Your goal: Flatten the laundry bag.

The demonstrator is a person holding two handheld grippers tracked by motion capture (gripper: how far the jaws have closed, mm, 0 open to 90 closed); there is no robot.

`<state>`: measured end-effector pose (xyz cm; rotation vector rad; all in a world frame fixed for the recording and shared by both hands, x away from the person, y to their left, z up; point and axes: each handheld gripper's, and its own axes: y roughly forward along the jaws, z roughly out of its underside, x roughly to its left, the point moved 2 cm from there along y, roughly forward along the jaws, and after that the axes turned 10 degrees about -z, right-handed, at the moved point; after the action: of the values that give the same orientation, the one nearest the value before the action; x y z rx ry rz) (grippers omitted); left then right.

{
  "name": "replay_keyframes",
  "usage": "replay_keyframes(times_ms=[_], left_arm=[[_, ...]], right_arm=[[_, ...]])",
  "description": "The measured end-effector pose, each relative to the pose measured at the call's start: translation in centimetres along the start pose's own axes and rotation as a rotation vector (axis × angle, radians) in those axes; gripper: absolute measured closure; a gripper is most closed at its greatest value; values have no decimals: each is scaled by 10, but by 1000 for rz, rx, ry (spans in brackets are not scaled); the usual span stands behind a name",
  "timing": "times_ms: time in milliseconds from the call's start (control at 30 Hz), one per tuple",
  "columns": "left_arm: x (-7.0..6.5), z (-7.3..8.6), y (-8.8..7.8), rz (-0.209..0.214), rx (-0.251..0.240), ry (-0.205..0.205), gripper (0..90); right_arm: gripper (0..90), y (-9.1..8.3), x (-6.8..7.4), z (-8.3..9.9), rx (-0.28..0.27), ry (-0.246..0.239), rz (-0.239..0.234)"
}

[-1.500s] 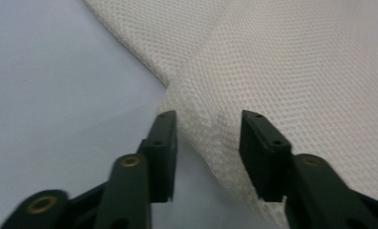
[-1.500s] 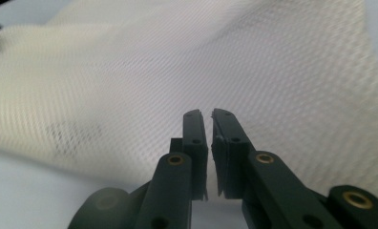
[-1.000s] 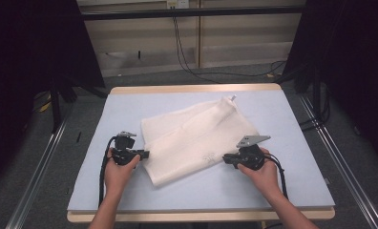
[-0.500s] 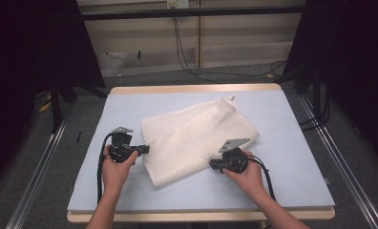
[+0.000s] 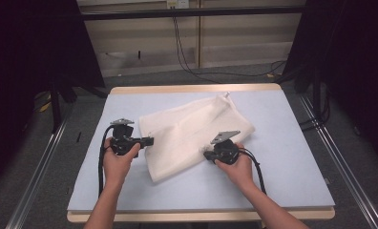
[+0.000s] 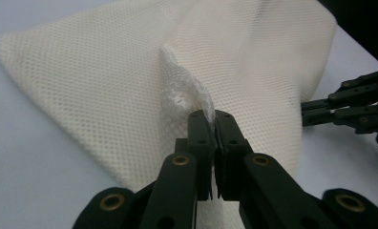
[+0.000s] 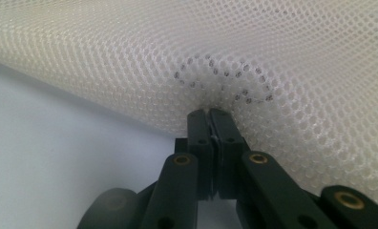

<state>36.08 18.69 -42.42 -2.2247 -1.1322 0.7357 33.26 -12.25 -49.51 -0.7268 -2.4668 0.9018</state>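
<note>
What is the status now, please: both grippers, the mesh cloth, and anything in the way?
Left gripper shut on mesh cloth edge, pinched fold raised. Right gripper shut on opposite edge. Cloth lies on table. Nothing in the way.

Cream mesh cloth on a matt pale-blue counter

The mesh cloth [image 5: 193,136] is a soft cream fabric, woven in small regular holes, matt and slightly rough, thin enough that darker spots show through where it bunches. The counter [image 5: 292,157] has a smooth, matt, pale-blue top with a light wood edge. The left claw [image 6: 210,117] and the right claw [image 7: 208,114] are of black matt plastic or metal, smooth, with small brass-coloured rivets at the joints; a grey, dull plate sits on top of each. The floor [image 5: 82,81] looks like grey, rough carpet.
</note>
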Motion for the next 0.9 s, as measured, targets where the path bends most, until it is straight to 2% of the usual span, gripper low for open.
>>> replay_keyframes(times_ms=[67,200,300,467,533,667,767,833,900], left_arm=[[-3,-1,0,7,8,17,869],[-6,0,1,25,2,8,870],[-8,-1,0,39,1,16,870],[-15,-4,-4,56,-14,29,870],[-15,-5,-4,63,-19,28,870],[-15,-5,-4,70,-27,20,869],[-19,-5,-5,107,-31,0,870],[-24,-4,-6,126,-28,16,871],[-32,-2,-4,151,-21,40,871]], right_arm=[[880,1,1,0,-2,3,4],[889,-2,8,4,-4,4,-42],[889,0,12,4,4,-5,-51],[900,7,9,-3,8,-7,-37],[900,10,8,-8,2,4,-14],[900,18,3,-14,-5,6,1],[900,24,0,-22,-1,2,28],[900,25,-1,-24,-1,-1,28],[893,22,-3,-22,-9,17,15]])
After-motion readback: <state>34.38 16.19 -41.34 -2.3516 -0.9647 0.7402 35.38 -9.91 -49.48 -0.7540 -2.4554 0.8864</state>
